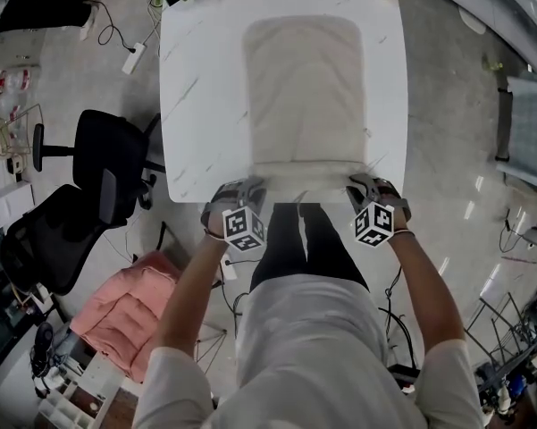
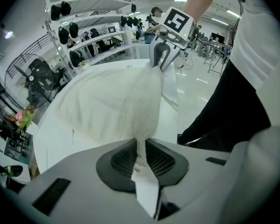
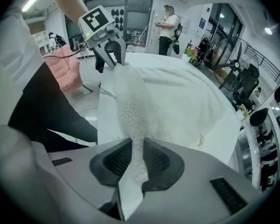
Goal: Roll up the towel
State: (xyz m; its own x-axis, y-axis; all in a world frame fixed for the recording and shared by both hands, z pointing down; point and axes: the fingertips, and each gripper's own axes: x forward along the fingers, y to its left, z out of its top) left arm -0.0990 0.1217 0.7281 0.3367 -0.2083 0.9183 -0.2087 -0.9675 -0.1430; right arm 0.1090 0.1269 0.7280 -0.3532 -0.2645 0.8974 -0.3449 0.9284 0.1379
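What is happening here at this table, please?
A person stands at the white table with a gripper in each hand. The left gripper and the right gripper are each closed on the near edge of the cream towel, one near each corner. The rest lies flat, so the rolling has hardly begun.

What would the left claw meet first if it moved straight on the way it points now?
The left claw pinches the towel; pointing steeply down, it would probably press it onto the white table right beneath.
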